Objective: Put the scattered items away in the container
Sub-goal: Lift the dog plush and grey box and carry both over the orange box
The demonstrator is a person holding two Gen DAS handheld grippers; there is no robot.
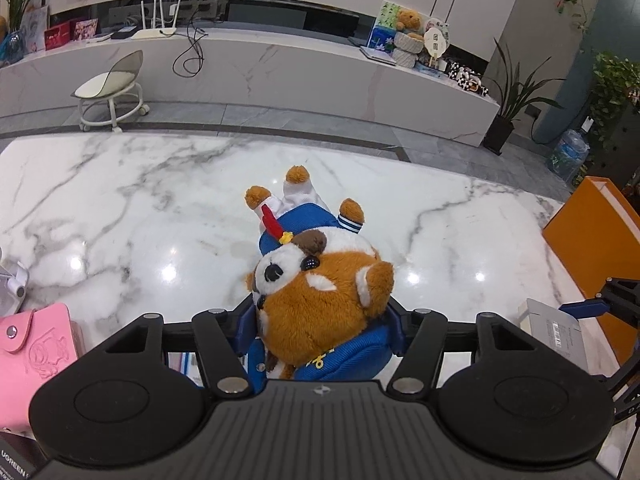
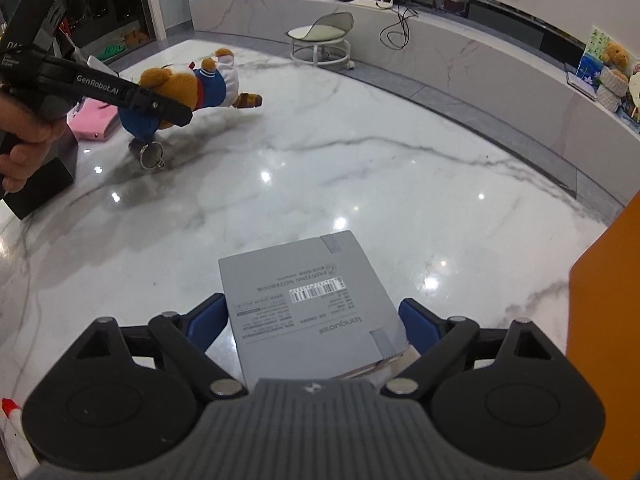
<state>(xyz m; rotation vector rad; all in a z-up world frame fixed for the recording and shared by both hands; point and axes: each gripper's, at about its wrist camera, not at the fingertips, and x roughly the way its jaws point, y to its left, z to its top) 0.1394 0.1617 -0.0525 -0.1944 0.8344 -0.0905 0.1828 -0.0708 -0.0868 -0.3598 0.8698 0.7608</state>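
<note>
Two claws are showing on my feeds, and each is working on its own item over the white marble surface [image 2: 320,168]. My left claw [image 1: 322,322] is clamping its blue pads on the head of a plush red panda [image 1: 320,280] in a blue jacket. In the right wrist view the toy [image 2: 188,88] is hanging clear of the marble, its feet pointing away from the claw [image 2: 176,114], with a metal key ring [image 2: 151,156] dangling beneath it and just reaching the marble. A person's hand [image 2: 24,140] is gripping that claw's handle.

My right claw [image 2: 314,322] is standing with its pads apart, one on either side of a grey painting notebook [image 2: 308,304] that is lying flat on the marble; I cannot tell whether the pads are touching its edges. Taking the notebook as my landmark: the orange container [image 2: 608,320] is standing just to its right, the panda is well away beyond it to the left, and a pink snap wallet [image 2: 94,122] is lying past the panda, further left. A red-tipped marker [image 2: 12,428] is lying near the notebook's left, at the picture's edge.
</note>
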